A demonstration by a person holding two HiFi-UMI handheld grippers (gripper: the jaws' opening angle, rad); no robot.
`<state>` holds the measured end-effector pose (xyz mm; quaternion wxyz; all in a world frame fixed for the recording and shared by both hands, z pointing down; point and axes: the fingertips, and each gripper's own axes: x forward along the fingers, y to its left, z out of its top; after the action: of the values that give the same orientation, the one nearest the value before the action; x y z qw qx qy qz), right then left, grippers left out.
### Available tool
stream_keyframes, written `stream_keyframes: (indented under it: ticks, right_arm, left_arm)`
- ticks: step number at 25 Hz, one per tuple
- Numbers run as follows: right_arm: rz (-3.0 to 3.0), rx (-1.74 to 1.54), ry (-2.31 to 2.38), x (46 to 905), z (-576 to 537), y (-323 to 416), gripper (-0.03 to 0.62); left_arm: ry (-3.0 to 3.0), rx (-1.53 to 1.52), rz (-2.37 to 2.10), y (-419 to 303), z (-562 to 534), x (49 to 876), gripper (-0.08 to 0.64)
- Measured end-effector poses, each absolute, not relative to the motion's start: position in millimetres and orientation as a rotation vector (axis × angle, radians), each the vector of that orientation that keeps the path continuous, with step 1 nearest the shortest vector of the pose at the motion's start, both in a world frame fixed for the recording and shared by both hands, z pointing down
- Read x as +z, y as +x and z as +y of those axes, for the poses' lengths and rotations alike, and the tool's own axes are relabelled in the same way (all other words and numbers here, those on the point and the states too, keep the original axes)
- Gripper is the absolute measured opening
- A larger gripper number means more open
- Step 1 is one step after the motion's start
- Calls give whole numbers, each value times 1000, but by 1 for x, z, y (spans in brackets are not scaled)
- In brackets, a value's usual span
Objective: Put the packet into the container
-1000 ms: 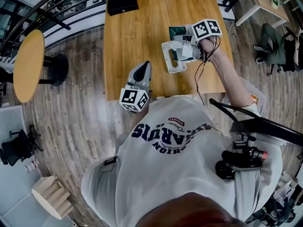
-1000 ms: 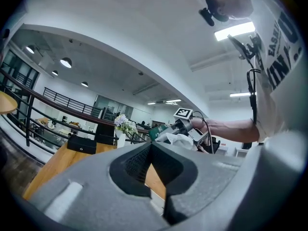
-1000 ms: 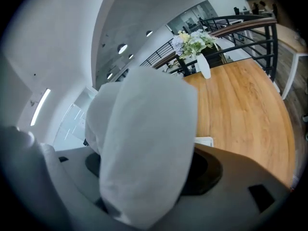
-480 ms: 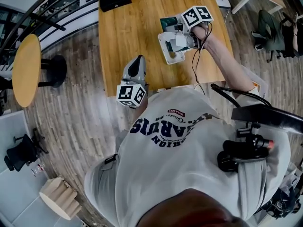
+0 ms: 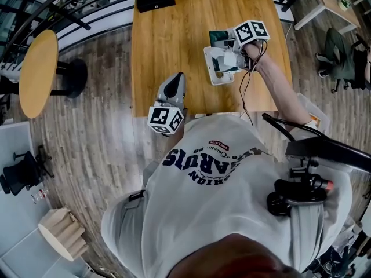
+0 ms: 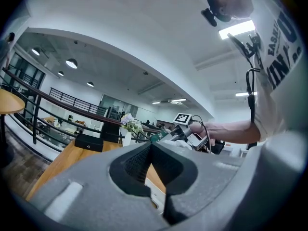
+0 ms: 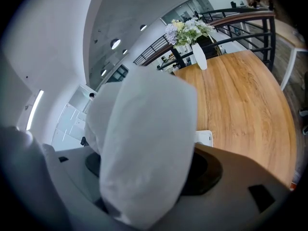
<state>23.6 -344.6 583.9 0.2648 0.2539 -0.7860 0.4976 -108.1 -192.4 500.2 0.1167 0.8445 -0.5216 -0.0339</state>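
Wooden table [image 5: 168, 45] carries a white container [image 5: 208, 67]. Just above it is the white packet [image 7: 144, 143], pinched between the jaws of the right gripper [image 5: 223, 61], which tilts downward. At the near table edge, the left gripper [image 6: 150, 146] has its jaws closed together on nothing.

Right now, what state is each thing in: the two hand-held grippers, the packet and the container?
Left hand-held gripper: shut, empty, at the table's near edge.
Right hand-held gripper: shut on the packet.
Packet: held over the container, not yet released.
Container: on the table, open-topped.
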Motion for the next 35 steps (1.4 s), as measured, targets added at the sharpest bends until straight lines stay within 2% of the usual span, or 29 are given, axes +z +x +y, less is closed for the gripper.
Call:
stream_keyframes:
  ticks: [35]
  right_arm:
    - [-1529, 1230, 803, 827, -356, 35, 333]
  left_arm:
    - [2239, -121, -1894, -175, -115, 523, -3]
